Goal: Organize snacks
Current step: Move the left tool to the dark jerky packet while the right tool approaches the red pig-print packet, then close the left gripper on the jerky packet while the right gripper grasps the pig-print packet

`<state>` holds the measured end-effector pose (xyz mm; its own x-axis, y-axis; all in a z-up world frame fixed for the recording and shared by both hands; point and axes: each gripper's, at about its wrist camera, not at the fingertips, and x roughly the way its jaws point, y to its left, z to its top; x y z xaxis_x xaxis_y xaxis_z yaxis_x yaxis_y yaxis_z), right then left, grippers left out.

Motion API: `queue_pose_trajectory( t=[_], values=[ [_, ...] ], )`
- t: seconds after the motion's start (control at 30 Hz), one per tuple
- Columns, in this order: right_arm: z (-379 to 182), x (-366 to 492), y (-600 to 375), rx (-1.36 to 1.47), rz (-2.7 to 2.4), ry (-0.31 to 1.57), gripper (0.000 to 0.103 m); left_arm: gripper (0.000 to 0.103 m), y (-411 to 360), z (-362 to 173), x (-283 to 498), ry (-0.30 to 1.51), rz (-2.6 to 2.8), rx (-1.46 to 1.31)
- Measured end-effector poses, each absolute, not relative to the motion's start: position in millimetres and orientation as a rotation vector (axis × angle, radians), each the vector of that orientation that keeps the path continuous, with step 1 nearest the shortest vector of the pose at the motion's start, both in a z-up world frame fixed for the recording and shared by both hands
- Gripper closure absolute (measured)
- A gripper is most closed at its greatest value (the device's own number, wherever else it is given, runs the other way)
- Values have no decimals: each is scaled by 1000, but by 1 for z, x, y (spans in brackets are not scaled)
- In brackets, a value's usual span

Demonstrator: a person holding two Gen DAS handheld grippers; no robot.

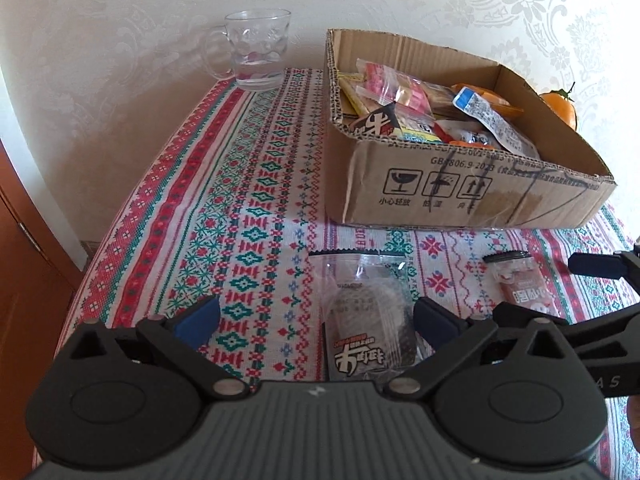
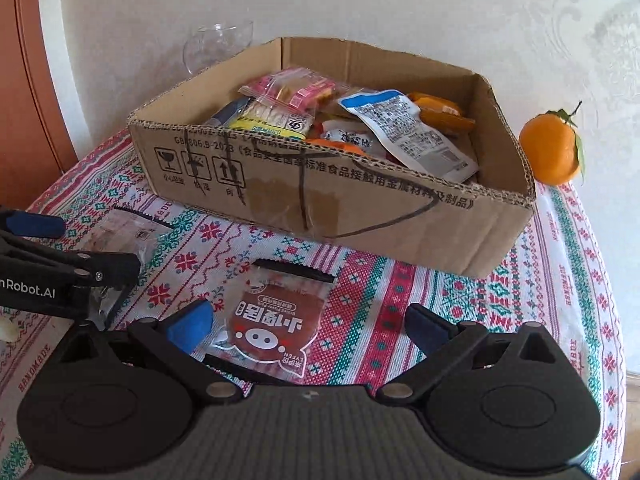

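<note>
A clear snack packet with a black-and-white label (image 1: 364, 316) lies flat on the patterned tablecloth (image 1: 248, 200). My left gripper (image 1: 316, 322) is open around it, the packet nearer the right finger and the pads not touching it. A red pork-snack packet with a pig face (image 2: 272, 320) lies in front of the box. My right gripper (image 2: 308, 326) stands open over it, its left blue pad close to the packet's edge. The cardboard box (image 2: 320, 196) behind holds several snack packets. In the left wrist view the red packet (image 1: 524, 284) shows at the right.
A glass mug (image 1: 258, 52) stands at the back left by the wall. An orange with leaves (image 2: 552, 148) sits right of the box (image 1: 460, 196). The table's edges fall away at left and right; a brown door is at far left.
</note>
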<state>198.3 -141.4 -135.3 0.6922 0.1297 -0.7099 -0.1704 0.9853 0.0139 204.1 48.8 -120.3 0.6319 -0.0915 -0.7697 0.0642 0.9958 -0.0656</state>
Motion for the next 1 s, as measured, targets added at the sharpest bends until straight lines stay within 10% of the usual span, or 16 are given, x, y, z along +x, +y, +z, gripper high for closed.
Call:
queue_pose_trajectory(
  t=[0.63, 1.0],
  values=[
    [-140, 185, -159, -37, 139, 739, 0, 2, 25, -126, 188, 821, -37, -1],
    [-141, 179, -158, -48, 176, 713, 0, 45, 9, -122, 177, 762, -38, 1]
  ],
)
